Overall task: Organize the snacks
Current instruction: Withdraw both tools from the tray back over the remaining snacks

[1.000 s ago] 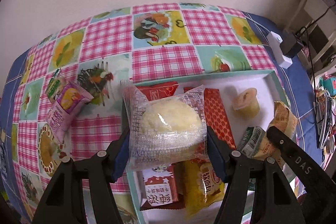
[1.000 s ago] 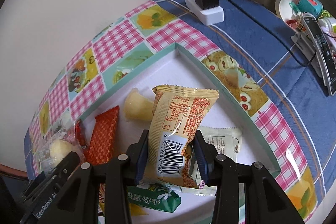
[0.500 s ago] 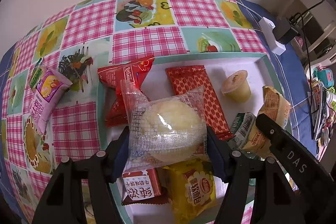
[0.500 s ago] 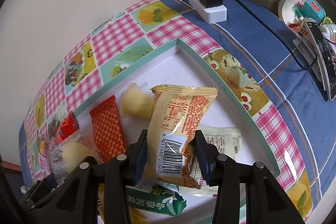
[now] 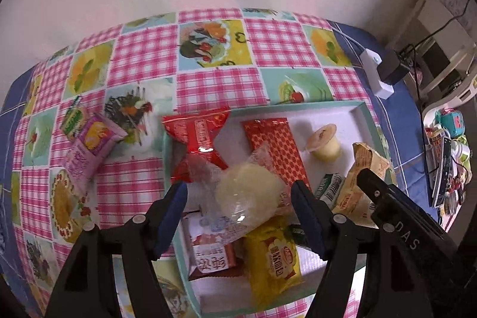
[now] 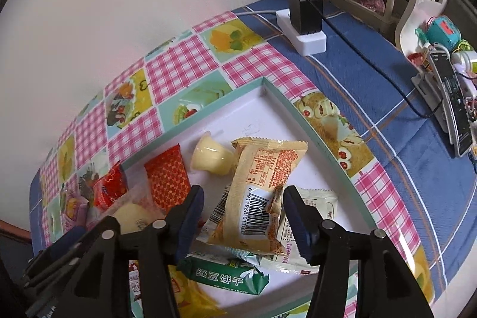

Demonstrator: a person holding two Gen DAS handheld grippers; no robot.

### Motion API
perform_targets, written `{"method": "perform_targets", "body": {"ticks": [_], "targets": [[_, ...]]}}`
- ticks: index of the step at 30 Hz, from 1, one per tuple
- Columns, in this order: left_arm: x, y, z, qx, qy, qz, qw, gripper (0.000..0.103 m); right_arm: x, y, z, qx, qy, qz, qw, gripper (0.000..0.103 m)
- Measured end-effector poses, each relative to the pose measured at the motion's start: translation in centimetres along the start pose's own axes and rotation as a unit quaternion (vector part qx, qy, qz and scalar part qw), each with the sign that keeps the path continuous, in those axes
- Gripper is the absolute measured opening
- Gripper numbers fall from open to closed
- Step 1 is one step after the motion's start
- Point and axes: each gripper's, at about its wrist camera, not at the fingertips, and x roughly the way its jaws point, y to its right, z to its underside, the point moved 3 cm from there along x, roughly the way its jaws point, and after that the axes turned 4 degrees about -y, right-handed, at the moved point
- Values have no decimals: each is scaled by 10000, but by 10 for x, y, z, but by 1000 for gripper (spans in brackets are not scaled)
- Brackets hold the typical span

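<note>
My left gripper (image 5: 240, 207) hangs over the teal-rimmed white tray (image 5: 298, 105), jaws opening. The clear-wrapped bun (image 5: 247, 192) lies tilted between them on other snacks, with no pad pressing it. My right gripper (image 6: 244, 213) is also opening, and the tan barcode packet (image 6: 262, 184) rests loose between its fingers on a white packet (image 6: 313, 207). In the tray lie a red packet (image 5: 196, 136), a patterned red bar (image 5: 277, 145), a jelly cup (image 5: 323, 142), a yellow packet (image 5: 271, 255) and a green packet (image 6: 226, 273). A pink packet (image 5: 89, 148) lies outside on the cloth.
A small green packet (image 5: 71, 118) lies by the pink one, left of the tray. A white power strip with a black adapter (image 6: 307, 29) and its cable sit behind the tray. A remote and small clutter (image 6: 453, 97) stand at the right. A wall runs along the table's far edge.
Both grippers have opened. The bun has slipped from the left pads and tipped onto the snacks in the tray. The tan packet has settled out of the right pads.
</note>
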Motion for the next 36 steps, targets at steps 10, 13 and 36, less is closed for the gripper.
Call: {"method": "perform_targets", "body": {"ticks": [10, 13, 36], "targets": [[-3, -36, -5, -575, 7, -206, 9981, 88, -1, -9, 4, -143, -59, -21, 9999, 60], [0, -51, -3, -816, -42, -374, 9960, 89, -1, -17, 6, -278, -64, 39, 9996, 63], [1, -112, 18, -1540, -25, -551, 9865, 98, -1, -51, 17, -812, -1, -16, 9967, 103]]}}
